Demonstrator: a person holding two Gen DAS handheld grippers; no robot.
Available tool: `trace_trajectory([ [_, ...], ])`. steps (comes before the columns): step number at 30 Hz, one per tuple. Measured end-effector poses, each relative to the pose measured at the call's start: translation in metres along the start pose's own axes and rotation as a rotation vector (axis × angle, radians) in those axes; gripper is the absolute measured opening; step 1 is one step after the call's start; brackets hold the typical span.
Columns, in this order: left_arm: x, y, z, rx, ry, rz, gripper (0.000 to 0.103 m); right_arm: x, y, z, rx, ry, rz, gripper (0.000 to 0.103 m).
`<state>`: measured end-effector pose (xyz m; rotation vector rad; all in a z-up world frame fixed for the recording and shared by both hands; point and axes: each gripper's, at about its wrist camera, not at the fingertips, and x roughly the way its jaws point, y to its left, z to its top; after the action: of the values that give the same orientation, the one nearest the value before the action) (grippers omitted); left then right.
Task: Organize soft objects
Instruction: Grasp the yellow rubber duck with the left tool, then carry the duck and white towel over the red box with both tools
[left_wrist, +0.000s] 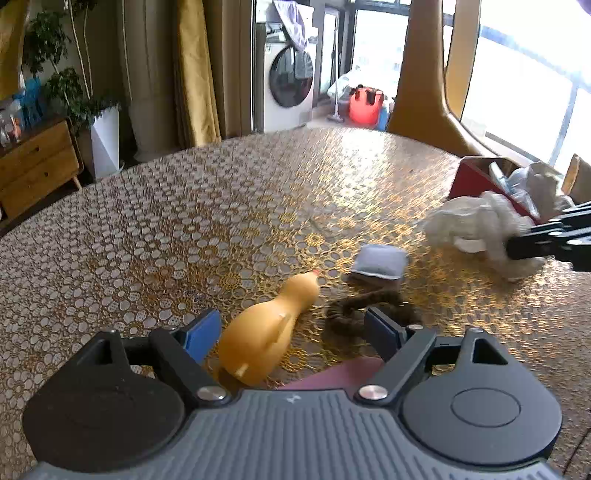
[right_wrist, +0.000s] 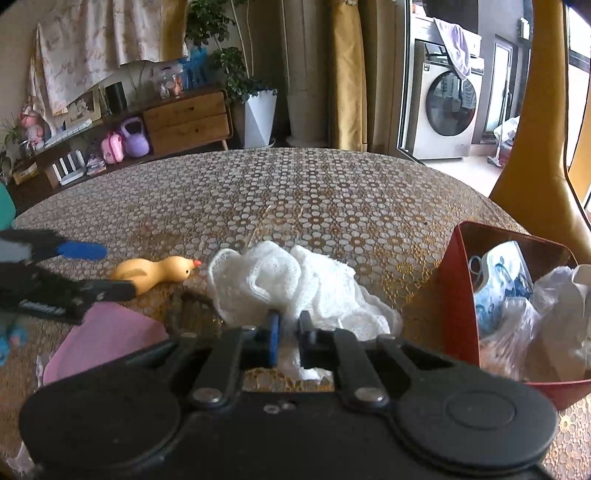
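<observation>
**Cloth in the right tool, duck waiting at the left**

Cloth handling is the step in hand. The right tool (right_wrist: 289, 338) is pinched narrow on a fold of the white knitted cloth (right_wrist: 295, 284), which bunches on the table (right_wrist: 332, 192) just ahead of its fingertips. The red box (right_wrist: 456, 295), already holding a plastic bag (right_wrist: 554, 306) and a blue-patterned item, stands to the right of that tool, close by.

To do this well, I judge the cloth should be lifted high enough that its trailing folds clear the near wall of the box, then carried right and let go over the free space inside, so nothing drapes over the rim.

The left tool (left_wrist: 291, 334) stands wide, gripping nothing. The yellow rubber duck (left_wrist: 266, 332) lies on its side between its fingers, nearer the left one. A brown cord (left_wrist: 354, 314) lies just ahead of the right finger, a small grey pouch (left_wrist: 378, 263) further ahead, and a pink sheet (left_wrist: 332, 376) below the tool.
</observation>
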<state>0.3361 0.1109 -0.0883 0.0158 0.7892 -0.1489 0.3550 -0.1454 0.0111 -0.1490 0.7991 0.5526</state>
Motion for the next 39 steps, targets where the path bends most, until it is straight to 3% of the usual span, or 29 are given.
trace_trajectory([
  [5,0.021,0.013,0.001,-0.065,0.038,0.002,0.082,0.0,-0.001,-0.004,0.003,0.01,-0.002,0.01],
  [8,0.029,0.017,0.001,-0.086,0.057,0.012,0.057,0.0,-0.001,-0.005,0.006,0.016,-0.002,0.01],
  [10,0.03,0.019,0.001,-0.092,0.052,0.028,0.056,0.001,-0.002,-0.007,0.006,0.019,-0.004,0.01],
  [18,0.026,0.018,0.003,-0.099,0.056,0.071,0.032,-0.002,-0.001,-0.009,0.008,0.02,-0.021,0.01],
  [27,-0.002,0.011,0.008,-0.149,0.032,0.099,0.029,-0.032,-0.001,-0.008,-0.004,-0.034,-0.042,0.01],
  [39,-0.064,-0.04,0.037,-0.139,-0.051,0.02,0.029,-0.11,-0.022,0.003,0.016,-0.139,-0.015,0.01],
])
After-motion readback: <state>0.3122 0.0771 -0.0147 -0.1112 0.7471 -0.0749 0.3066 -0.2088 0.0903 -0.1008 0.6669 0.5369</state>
